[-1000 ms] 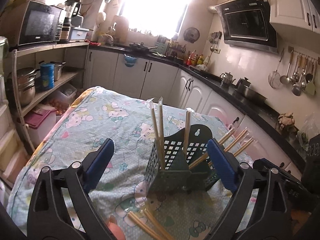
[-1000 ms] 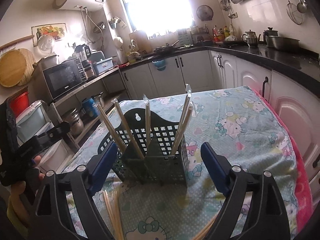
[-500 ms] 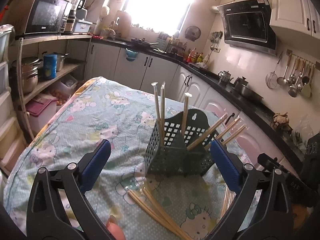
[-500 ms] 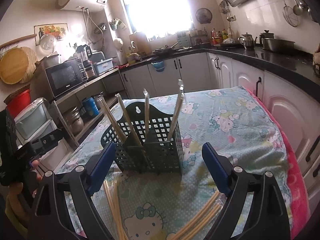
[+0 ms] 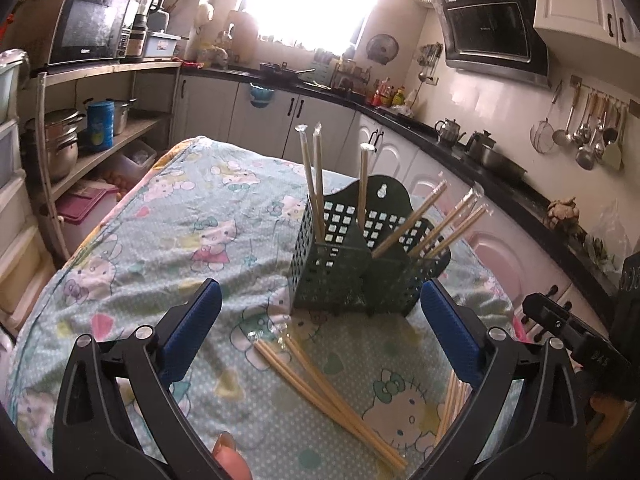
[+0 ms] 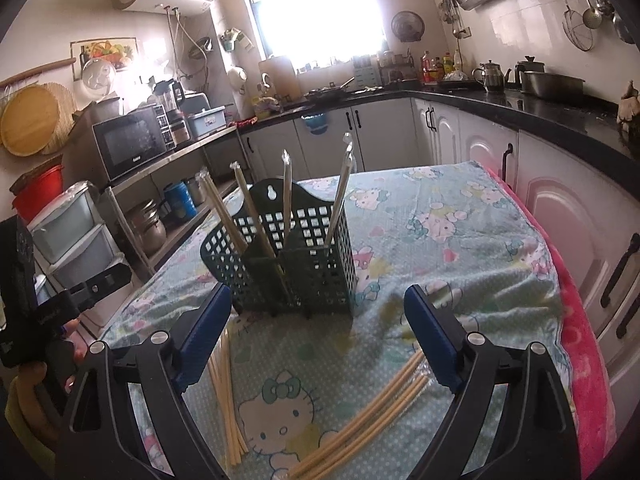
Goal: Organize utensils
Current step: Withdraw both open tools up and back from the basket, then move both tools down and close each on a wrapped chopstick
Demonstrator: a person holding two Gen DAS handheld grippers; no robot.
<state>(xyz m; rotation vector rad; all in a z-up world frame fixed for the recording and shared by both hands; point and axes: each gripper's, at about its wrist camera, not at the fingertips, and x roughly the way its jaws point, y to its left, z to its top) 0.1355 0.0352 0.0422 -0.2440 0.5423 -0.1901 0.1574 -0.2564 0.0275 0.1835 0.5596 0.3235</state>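
Note:
A dark green perforated utensil holder (image 5: 360,268) stands on the table, with several wrapped chopsticks (image 5: 316,184) upright or leaning in its compartments. It also shows in the right wrist view (image 6: 288,264). Loose chopsticks lie on the cloth in front of it: one bundle (image 5: 328,392) between the left fingers, another (image 5: 452,404) by the right one. In the right wrist view, bundles lie at left (image 6: 228,396) and at right (image 6: 372,424). My left gripper (image 5: 320,324) is open and empty, short of the holder. My right gripper (image 6: 318,332) is open and empty too.
The table carries a light green Hello Kitty cloth (image 5: 180,232) with a pink edge (image 6: 580,340) at its right side. White cabinets and a black counter (image 6: 540,116) run close along the right. Open shelves with pots (image 5: 60,140) stand to the left.
Both grippers have drawn back and up from the holder, which now looks smaller and farther. More of the loose chopsticks on the cloth have come into view. Both stay open.

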